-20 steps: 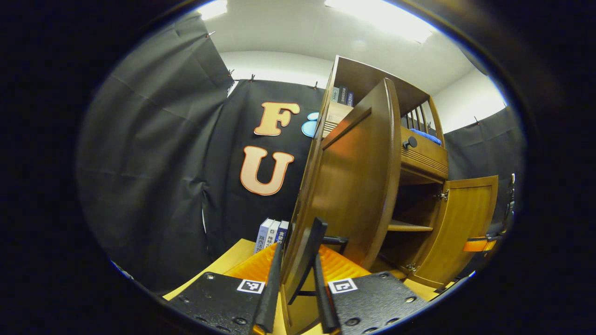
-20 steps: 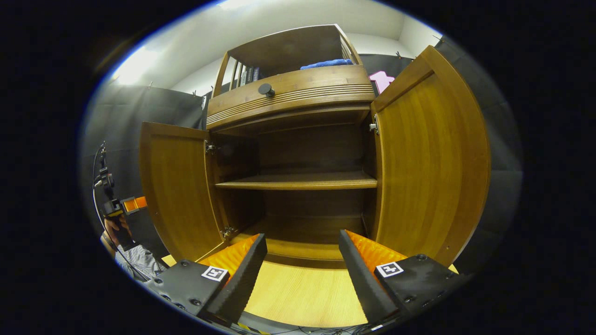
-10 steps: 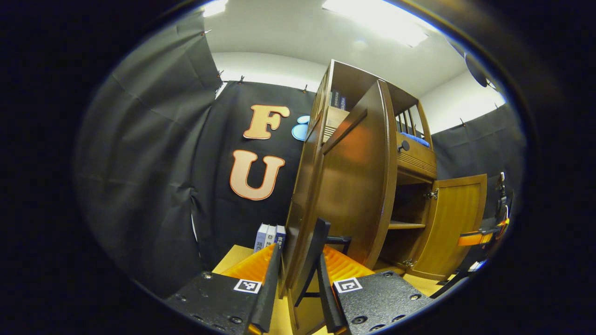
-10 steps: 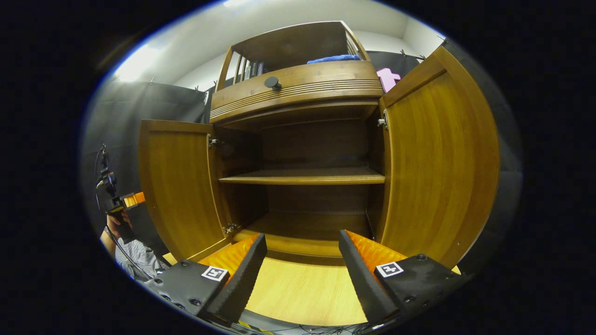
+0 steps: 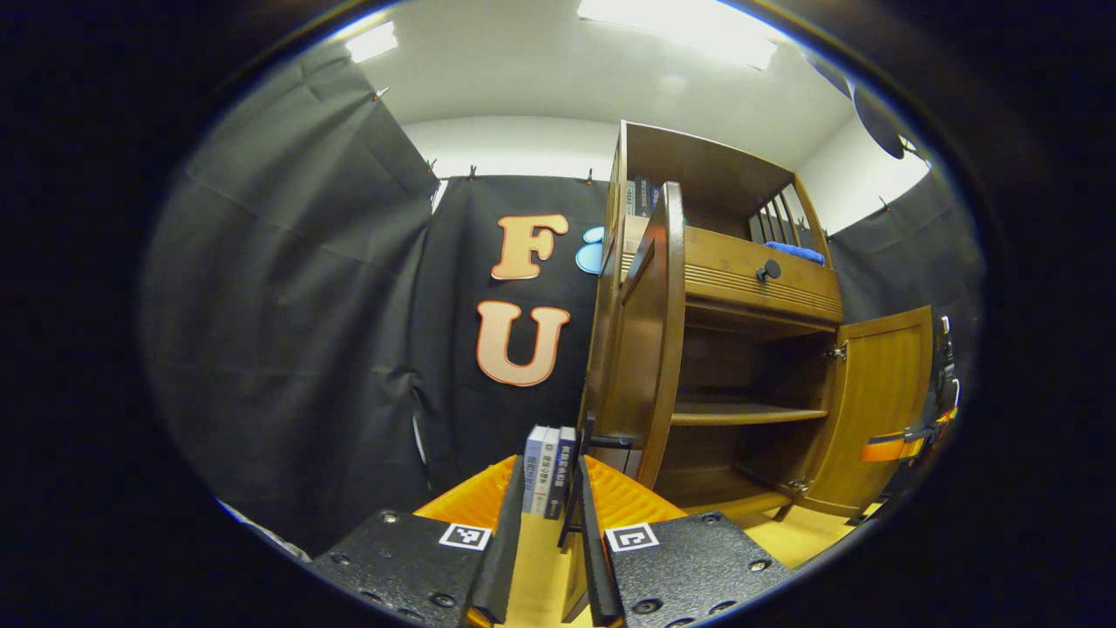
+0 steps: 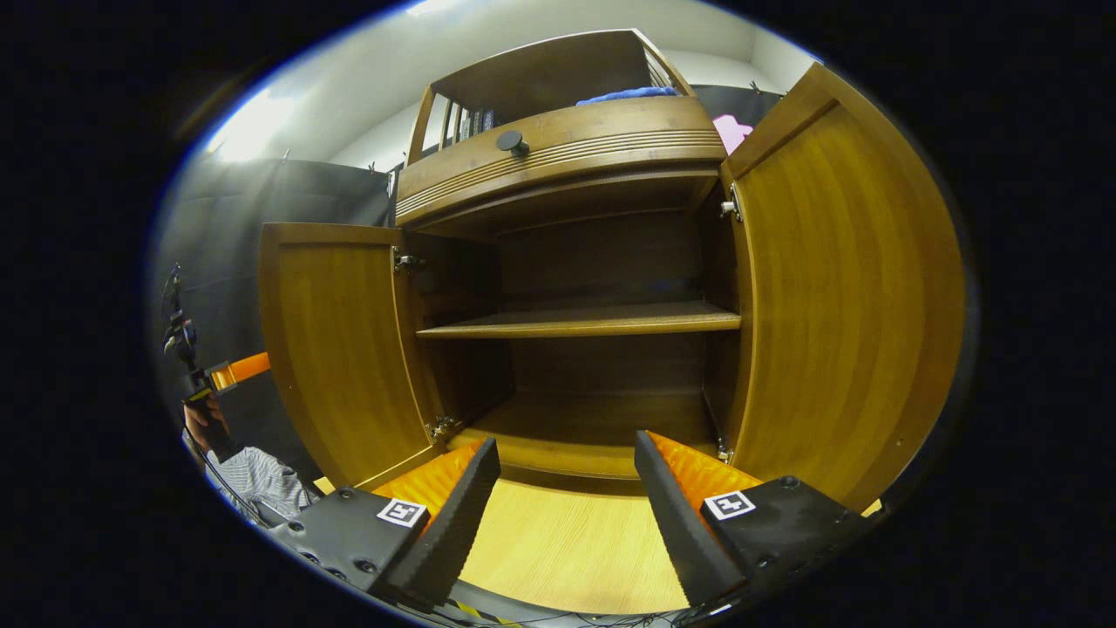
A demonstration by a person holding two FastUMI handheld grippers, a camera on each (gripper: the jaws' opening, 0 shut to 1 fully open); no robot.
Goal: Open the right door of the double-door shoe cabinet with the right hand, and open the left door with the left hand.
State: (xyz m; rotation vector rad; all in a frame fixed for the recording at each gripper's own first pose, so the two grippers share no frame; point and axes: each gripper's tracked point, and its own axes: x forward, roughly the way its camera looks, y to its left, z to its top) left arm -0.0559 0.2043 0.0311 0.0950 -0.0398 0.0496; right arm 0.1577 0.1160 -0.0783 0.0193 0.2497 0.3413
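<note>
The wooden shoe cabinet (image 6: 567, 166) has both doors swung out. In the left gripper view the left door (image 5: 649, 349) is nearly edge-on. Its black bar handle (image 5: 586, 436) runs down between the fingers of my left gripper (image 5: 551, 460). The fingers are narrowly apart: the bar lies against the right one, and table shows between the bar and the left one. My right gripper (image 6: 565, 445) is open and holds nothing, low in front of the cabinet's opening, with the right door (image 6: 837, 288) beside it. The left door (image 6: 336, 349) stands wide, with the left gripper (image 6: 228, 373) and a hand (image 6: 202, 417) beyond it.
A drawer with a black knob (image 6: 513, 141) tops the doors. A blue cloth (image 6: 628, 93) and books lie on the upper shelf. Inside is a bare middle shelf (image 6: 584, 321). Upright books (image 5: 547, 471) stand on the light wood table (image 6: 558, 549) left of the cabinet.
The left door has swung further out, from angled to nearly edge-on in the left gripper view, with the left gripper following. The right gripper has moved slightly nearer the cabinet and stayed open.
</note>
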